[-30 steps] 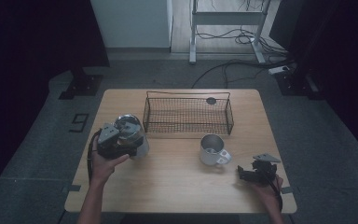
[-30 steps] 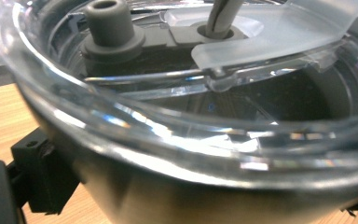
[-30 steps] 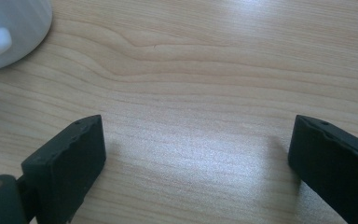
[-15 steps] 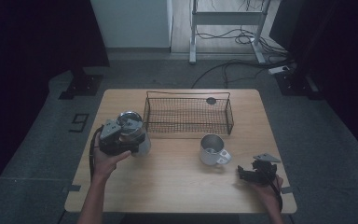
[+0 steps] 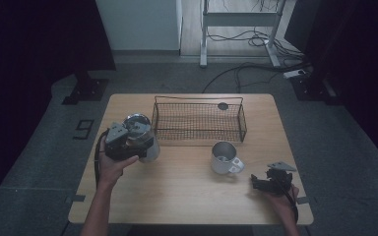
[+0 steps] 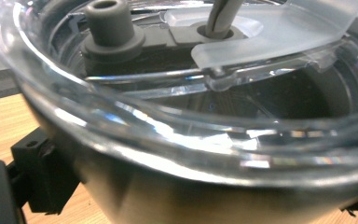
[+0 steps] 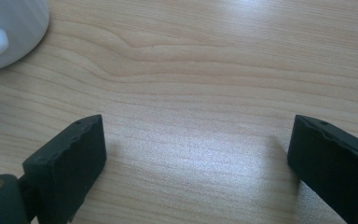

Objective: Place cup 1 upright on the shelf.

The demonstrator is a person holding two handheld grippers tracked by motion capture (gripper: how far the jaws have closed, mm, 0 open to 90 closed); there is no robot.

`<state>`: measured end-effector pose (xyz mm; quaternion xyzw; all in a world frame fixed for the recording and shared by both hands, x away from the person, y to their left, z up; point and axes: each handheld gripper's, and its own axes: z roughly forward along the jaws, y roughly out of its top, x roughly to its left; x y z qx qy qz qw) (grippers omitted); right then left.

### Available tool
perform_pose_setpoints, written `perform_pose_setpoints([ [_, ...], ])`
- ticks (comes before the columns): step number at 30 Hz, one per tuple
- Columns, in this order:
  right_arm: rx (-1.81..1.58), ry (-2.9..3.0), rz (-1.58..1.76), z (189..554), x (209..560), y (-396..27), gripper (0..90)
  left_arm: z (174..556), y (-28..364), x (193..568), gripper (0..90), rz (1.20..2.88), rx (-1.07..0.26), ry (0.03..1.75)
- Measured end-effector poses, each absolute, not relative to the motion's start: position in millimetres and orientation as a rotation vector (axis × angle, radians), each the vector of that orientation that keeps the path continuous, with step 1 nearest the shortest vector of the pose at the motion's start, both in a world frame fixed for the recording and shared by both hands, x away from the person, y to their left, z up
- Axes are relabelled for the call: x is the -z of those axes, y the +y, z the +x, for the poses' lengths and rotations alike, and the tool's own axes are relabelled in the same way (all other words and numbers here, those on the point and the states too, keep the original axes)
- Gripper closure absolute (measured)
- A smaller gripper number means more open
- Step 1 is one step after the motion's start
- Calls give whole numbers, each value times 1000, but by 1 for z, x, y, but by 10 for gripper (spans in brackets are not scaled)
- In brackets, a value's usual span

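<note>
High view: the left gripper point(image 5: 128, 142) has its jaws clamped on a steel tumbler point(image 5: 140, 132) with a clear lid, held at the counter's point(image 5: 187, 196) left side, just left of the wire basket point(image 5: 199, 120). The grip sits low on the tumbler's wall, probably to keep it upright and the lid free. In the left gripper view the lid point(image 6: 205, 93) is close up, with a jaw pressed against the tumbler's side at lower left. The right gripper point(image 5: 270, 182) rests near the front right corner, jaws wide apart and empty over bare wood, likely waiting; the white mug point(image 5: 224, 157) stands just to its left, untouched. Compared with a second ago, the tumbler has hardly shifted, and the right gripper has not moved.
</note>
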<state>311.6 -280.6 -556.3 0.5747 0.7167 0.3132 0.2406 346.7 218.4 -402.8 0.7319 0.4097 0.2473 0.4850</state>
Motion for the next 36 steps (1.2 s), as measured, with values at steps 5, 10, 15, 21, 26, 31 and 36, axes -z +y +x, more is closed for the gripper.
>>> perform_pose_setpoints([
  [5, -856, 1961, 1573, 312, 556, -281, 43, 349, 216, 400, 43, 1777, -596, 995],
  [10, -857, 1960, 1573, 312, 556, -281, 44, 352, 212, 399, 43, 1788, -596, 987],
  [15, -854, 1958, 1577, 311, 556, -281, 48, 354, 210, 397, 43, 1790, -593, 981],
  [21, -854, 1958, 1577, 311, 556, -281, 47, 357, 209, 393, 43, 1789, -594, 979],
  [26, -854, 1956, 1579, 311, 556, -281, 48, 359, 207, 389, 43, 1785, -598, 973],
  [31, -854, 1954, 1581, 311, 556, -281, 47, 362, 203, 387, 43, 1796, -597, 966],
  [36, -853, 1953, 1581, 311, 556, -281, 49, 365, 201, 384, 43, 1793, -600, 963],
])
